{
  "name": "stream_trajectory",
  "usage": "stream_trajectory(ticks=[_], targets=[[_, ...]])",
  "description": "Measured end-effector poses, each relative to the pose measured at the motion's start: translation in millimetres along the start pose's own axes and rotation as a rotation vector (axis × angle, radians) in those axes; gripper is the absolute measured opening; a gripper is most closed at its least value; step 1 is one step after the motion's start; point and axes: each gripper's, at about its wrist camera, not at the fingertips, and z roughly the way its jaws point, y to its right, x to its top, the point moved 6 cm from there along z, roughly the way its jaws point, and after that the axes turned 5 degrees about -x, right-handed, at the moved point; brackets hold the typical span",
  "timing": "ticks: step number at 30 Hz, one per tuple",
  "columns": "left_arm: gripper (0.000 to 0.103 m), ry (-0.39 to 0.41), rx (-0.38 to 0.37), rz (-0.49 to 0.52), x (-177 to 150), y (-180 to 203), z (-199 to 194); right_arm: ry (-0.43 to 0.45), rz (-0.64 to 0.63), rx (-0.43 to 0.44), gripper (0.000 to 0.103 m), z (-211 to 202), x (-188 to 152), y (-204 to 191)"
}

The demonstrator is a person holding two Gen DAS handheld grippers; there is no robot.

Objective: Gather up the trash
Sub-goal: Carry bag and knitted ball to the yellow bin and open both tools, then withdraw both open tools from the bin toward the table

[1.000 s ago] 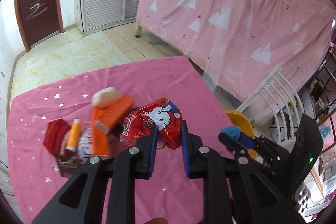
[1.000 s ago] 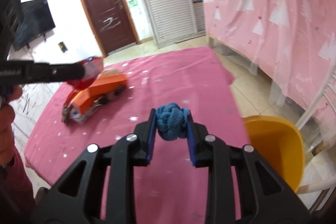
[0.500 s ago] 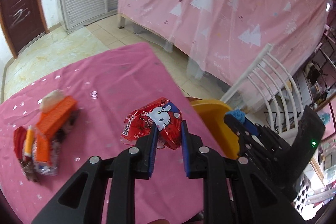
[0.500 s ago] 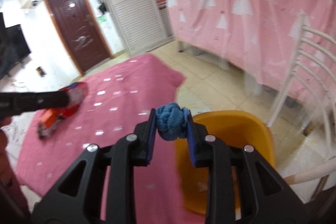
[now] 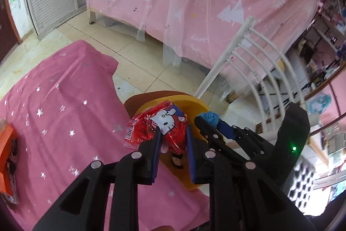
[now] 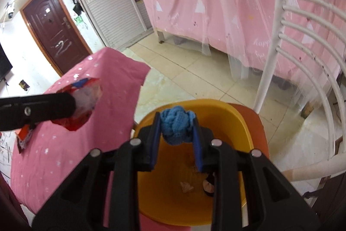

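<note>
My left gripper (image 5: 172, 133) is shut on a red cartoon-cat snack wrapper (image 5: 160, 126), held over the near rim of a yellow bin (image 5: 190, 101) beside the table. My right gripper (image 6: 177, 130) is shut on a blue knitted ball (image 6: 177, 127) directly above the open yellow bin (image 6: 237, 120). A few scraps lie on the bin's bottom (image 6: 187, 186). In the right wrist view the left gripper (image 6: 74, 101) reaches in from the left with the wrapper (image 6: 86, 92). The right gripper (image 5: 205, 122) and the ball (image 5: 209, 118) show just right of the wrapper.
A pink star-print cloth covers the table (image 5: 64, 112). An orange box and other wrappers (image 5: 6, 155) lie at its far left. A white chair (image 6: 302, 57) stands beside the bin, which sits on an orange seat (image 6: 259, 120). A pink tree-print curtain (image 5: 194, 3) hangs behind.
Both grippers have swung right, off the table and down toward the yellow bin, each still gripping its item. The trash pile has slid to the left edge of the left wrist view.
</note>
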Motion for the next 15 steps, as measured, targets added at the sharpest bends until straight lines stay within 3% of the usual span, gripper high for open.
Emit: stream_trajectory(ticks=[5, 8, 10, 12, 15], targets=[[0.016, -0.030, 0.017, 0.014, 7.2, 10.5, 15.8, -0.032, 0.032, 0.000, 0.027, 10.1, -4.7, 11.2], [0.030, -0.050, -0.008, 0.005, 8.3, 16.0, 22.2, -0.035, 0.036, 0.001, 0.033, 8.7, -5.5, 14.5], [0.046, -0.055, -0.015, 0.011, 8.3, 17.9, 23.0, -0.027, 0.044, -0.002, 0.037, 7.4, -4.9, 18.0], [0.054, -0.046, -0.013, 0.006, 9.1, 18.0, 22.4, -0.027, 0.047, 0.004, 0.040, 7.0, -4.9, 18.8], [0.058, -0.038, -0.011, -0.011, 8.6, 16.2, 18.6, -0.030, 0.047, 0.004, 0.045, 7.1, -4.6, 18.6]])
